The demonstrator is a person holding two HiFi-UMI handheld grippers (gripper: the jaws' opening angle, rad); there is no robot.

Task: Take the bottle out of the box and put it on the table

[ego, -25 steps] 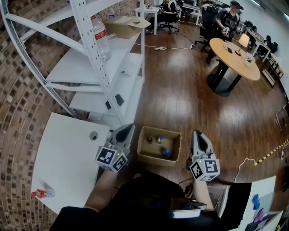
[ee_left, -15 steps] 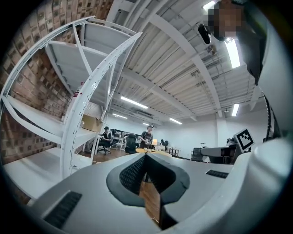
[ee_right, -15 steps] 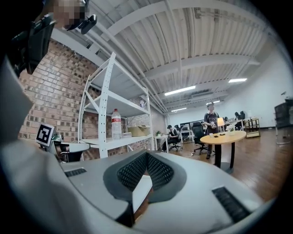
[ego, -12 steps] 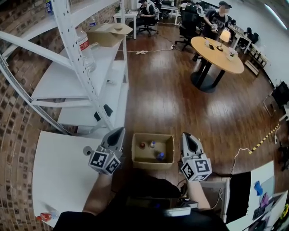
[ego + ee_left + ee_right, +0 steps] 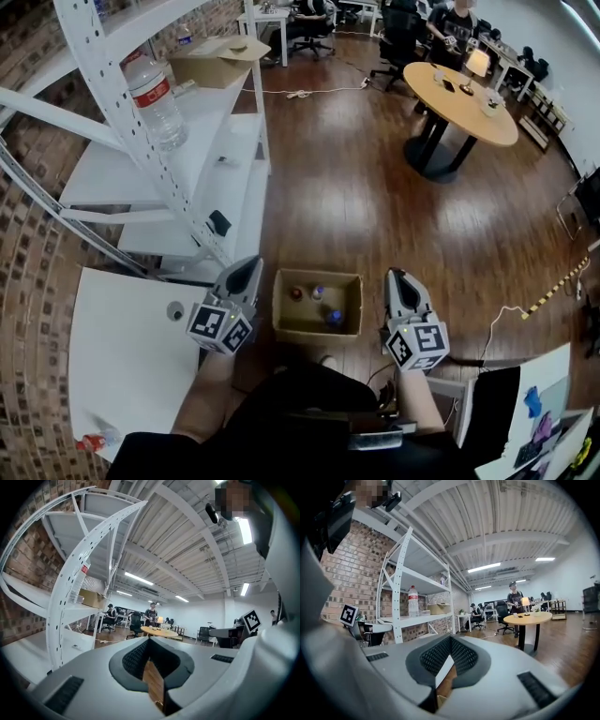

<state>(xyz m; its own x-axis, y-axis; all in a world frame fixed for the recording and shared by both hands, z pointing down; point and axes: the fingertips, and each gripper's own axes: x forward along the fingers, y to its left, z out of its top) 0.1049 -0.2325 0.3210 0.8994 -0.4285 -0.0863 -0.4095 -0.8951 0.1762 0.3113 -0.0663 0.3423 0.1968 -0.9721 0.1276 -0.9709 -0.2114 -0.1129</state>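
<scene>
The left hand-held gripper (image 5: pixel 246 272) is clenched w/ nothing betw. its jaws, just left of the open brown cardboard box (image 5: pixel 279 309) on the wooden floor (image 5: pixel 375 206). The right hand-held gripper (image 5: pixel 396 279) is clenched too, empty, just right of the box. Three small plastic bottles (image 5: pixel 317 292) stand inside the box, untouched. Only the head view shows box, bottles & the white worktop (image 5: pixel 122 356) at near left. The gripper views look level past them; the right one shows the white metal shelf rack (image 5: pixel 396 597) w/ a tall clear water bottle (image 5: pixel 413 601).

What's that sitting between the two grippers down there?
An open cardboard box with three bottles inside. The head view shows it between the left gripper and the right gripper.
</scene>
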